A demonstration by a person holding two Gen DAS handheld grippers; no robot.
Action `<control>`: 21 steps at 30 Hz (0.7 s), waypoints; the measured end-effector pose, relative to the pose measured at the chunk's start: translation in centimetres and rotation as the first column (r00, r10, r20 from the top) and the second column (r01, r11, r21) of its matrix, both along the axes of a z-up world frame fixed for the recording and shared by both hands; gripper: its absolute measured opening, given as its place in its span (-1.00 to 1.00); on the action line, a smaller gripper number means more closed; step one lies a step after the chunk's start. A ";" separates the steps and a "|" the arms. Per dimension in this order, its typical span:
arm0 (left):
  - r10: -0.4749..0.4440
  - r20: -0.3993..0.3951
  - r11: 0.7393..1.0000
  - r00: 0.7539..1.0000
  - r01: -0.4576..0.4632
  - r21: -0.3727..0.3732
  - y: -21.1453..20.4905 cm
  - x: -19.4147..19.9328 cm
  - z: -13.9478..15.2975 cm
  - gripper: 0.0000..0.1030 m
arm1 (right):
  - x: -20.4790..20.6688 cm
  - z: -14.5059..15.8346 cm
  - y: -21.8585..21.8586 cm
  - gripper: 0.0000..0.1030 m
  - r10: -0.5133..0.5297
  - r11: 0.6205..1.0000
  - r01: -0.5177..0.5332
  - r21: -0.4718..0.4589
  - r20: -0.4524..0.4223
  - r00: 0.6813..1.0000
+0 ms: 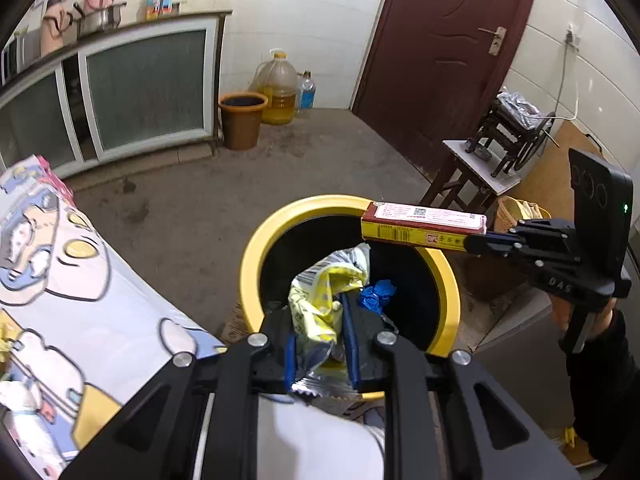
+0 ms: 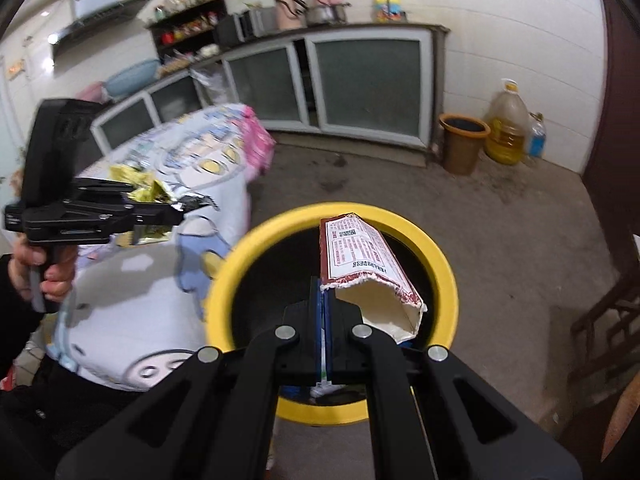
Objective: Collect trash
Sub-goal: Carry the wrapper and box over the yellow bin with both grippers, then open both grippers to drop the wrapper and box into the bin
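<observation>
The left gripper (image 1: pixel 320 344), tilted downward, clamps a crinkled yellow foil wrapper (image 1: pixel 324 296) above the round yellow-rimmed bin (image 1: pixel 256 248). The right gripper (image 2: pixel 326 320), also angled down, pinches a torn red cardboard box (image 2: pixel 360 256) over it.

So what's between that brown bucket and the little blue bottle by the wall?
A big jug of yellow oil stands between the brown bucket and the blue bottle. Both wrist views show it.
</observation>
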State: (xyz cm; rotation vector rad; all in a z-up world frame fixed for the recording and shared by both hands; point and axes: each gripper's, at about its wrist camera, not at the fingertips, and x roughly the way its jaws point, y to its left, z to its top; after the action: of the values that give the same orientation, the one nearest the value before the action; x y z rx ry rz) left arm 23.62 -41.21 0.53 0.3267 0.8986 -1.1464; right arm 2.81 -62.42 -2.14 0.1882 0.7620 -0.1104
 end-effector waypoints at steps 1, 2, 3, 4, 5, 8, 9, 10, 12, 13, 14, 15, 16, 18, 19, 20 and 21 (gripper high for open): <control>-0.004 -0.005 1.000 1.000 0.004 0.004 -0.4 -0.2 -0.2 -0.66 | 0.3 -0.4 -0.1 -0.96 -0.009 1.000 0.009 0.001 -0.014 1.000; -0.006 -0.008 1.000 1.000 0.006 0.010 -0.9 -0.5 -0.5 -0.66 | 0.5 -0.8 -0.3 -0.96 -0.017 1.000 0.017 0.005 -0.026 1.000; -0.007 -0.012 1.000 1.000 0.007 0.014 -1.2 -0.5 -0.7 -0.66 | 0.7 -1.2 -0.5 -0.96 -0.025 1.000 0.026 0.004 -0.040 0.999; -0.013 -0.027 1.000 1.000 0.013 0.017 -1.8 -0.7 -1.1 -0.66 | 0.9 -1.5 -0.5 -0.96 -0.032 0.999 0.032 -0.006 -0.051 0.998; -0.015 -0.033 1.000 0.999 0.016 0.016 -2.1 -0.7 -1.3 -0.66 | 1.1 -1.8 -0.4 -0.96 -0.037 0.999 0.036 -0.017 -0.063 0.997; -0.016 -0.040 1.000 0.999 0.017 0.023 -3.1 -0.9 -1.8 -0.66 | 1.7 -2.1 -0.3 -0.96 -0.032 0.999 0.030 -0.023 -0.073 0.997; -0.013 -0.040 1.000 0.999 0.014 0.026 -3.2 -0.9 -2.0 -0.66 | 1.9 -2.3 -0.3 -0.96 -0.033 0.999 0.031 -0.026 -0.081 0.996; -0.012 -0.042 0.999 0.999 0.014 0.029 -3.5 -0.9 -2.2 -0.66 | 1.9 -2.3 -0.2 -0.96 -0.036 0.999 0.034 -0.031 -0.085 0.996; -0.003 -0.043 0.999 0.999 0.005 0.031 -3.7 -0.7 -2.5 -0.66 | 2.1 -2.4 -0.2 -0.96 -0.045 0.998 0.041 -0.044 -0.097 0.994; -0.001 -0.049 0.999 0.999 0.003 0.033 -3.8 -0.6 -2.6 -0.66 | 2.2 -2.4 -0.2 -0.96 -0.049 0.998 0.045 -0.046 -0.102 0.994; 0.005 -0.049 0.999 0.999 -0.003 0.034 -3.9 -0.5 -2.6 -0.63 | 2.4 -2.5 -0.3 -0.95 -0.053 0.998 0.048 -0.045 -0.105 0.993; 0.014 -0.046 0.999 0.999 -0.012 0.035 -4.0 -0.5 -2.6 -0.50 | 2.5 -2.6 -0.5 -0.95 -0.057 0.998 0.053 -0.039 -0.117 0.991; 0.027 -0.052 0.999 0.998 -0.026 0.031 -4.0 -0.3 -2.5 -0.40 | 2.6 -2.7 -0.6 -0.94 -0.059 0.998 0.055 -0.034 -0.130 0.990; 0.041 -0.053 0.999 0.998 -0.040 0.020 -3.9 -0.2 -2.3 0.17 | 2.8 -2.9 -0.7 -0.93 -0.069 0.997 0.064 -0.035 -0.148 0.987; 0.060 -0.047 0.998 0.997 -0.059 0.014 -3.8 -0.1 -2.1 0.32 | 3.0 -3.0 -0.9 -0.93 -0.071 0.997 0.067 -0.036 -0.152 0.986; 0.069 -0.047 0.998 0.997 -0.069 0.004 -3.7 -0.1 -1.9 0.51 | 3.0 -3.1 -1.0 -0.93 -0.072 0.997 0.068 -0.034 -0.161 0.984; 0.073 -0.049 0.997 0.996 -0.073 -0.002 -3.6 0.0 -1.8 0.65 | 3.1 -3.1 -0.9 -0.89 -0.076 0.997 0.071 -0.035 -0.167 0.983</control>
State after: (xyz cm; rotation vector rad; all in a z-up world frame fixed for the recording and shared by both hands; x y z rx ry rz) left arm 23.64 -44.79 -1.24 0.2618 0.9440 -1.0922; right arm 5.88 -63.37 -5.28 0.1813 0.9211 -0.2090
